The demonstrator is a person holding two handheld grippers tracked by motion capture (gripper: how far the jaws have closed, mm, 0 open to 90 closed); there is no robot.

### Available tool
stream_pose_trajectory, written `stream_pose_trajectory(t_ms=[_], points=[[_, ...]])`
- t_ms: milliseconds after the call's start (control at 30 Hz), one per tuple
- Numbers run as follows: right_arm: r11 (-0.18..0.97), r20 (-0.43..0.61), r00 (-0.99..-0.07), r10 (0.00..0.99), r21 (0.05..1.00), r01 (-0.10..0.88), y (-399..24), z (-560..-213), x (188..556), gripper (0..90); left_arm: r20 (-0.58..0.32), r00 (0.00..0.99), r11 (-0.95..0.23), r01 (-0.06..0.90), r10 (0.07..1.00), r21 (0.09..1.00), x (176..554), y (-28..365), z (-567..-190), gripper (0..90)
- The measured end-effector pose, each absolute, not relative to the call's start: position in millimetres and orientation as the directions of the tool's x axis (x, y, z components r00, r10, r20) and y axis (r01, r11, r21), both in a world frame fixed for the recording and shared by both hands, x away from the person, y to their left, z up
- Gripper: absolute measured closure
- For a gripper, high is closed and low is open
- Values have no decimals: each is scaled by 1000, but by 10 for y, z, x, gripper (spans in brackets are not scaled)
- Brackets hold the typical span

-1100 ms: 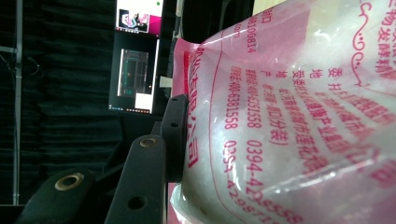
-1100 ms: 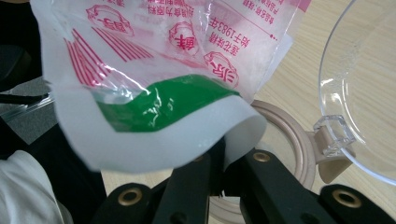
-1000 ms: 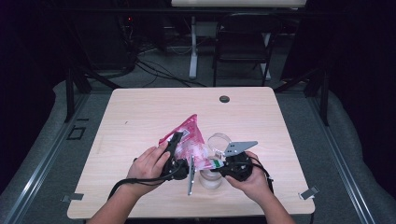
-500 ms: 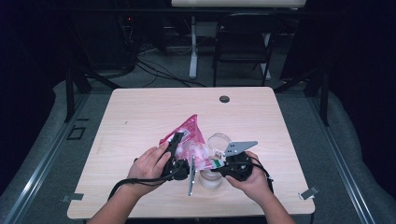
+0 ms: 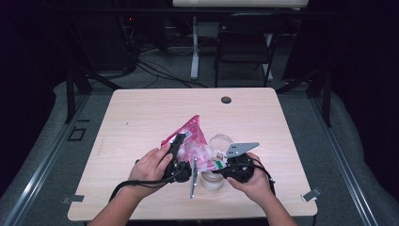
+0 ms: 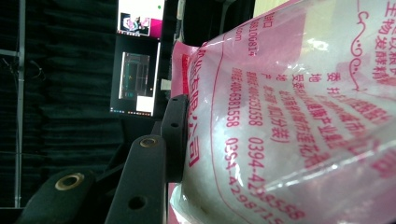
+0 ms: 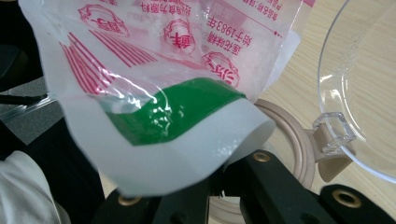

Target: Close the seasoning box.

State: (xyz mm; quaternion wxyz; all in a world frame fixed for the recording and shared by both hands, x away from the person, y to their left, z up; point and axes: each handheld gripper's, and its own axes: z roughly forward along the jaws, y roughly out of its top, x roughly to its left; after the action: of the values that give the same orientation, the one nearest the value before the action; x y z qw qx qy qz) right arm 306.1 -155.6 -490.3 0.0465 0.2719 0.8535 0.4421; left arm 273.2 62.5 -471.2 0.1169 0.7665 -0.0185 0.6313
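Bag (image 5: pixel 190 141): thin plastic film, glossy, crinkled, pink-red print over clear; white granular fill shows through in the left gripper view; green band (image 7: pixel 173 112) and plain white edge near its corner
Container (image 5: pixel 211 181): translucent plastic, beige rim (image 7: pixel 289 140) smooth, matt
Lid (image 5: pixel 221 141): clear hard plastic, glossy
Table (image 5: pixel 141 113): pale wood-grain top, smooth, matt
Gripper jaws: black, matt, with brass-coloured insets

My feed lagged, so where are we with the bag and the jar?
Done: the jar's clear lid is flipped open. In hand: the left tongs press the pink bag, and the right tongs pinch its green-striped corner over the jar rim. Left: the pour; no powder shows leaving yet.
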Motion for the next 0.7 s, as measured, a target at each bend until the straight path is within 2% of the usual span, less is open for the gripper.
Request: stream_pose_trajectory(t_ms=[700], points=[[449,174,-839,516,779,437,-1563,-4939,3090,900,973,201,-969,-194,112,152,2723,575,-4690,668]])
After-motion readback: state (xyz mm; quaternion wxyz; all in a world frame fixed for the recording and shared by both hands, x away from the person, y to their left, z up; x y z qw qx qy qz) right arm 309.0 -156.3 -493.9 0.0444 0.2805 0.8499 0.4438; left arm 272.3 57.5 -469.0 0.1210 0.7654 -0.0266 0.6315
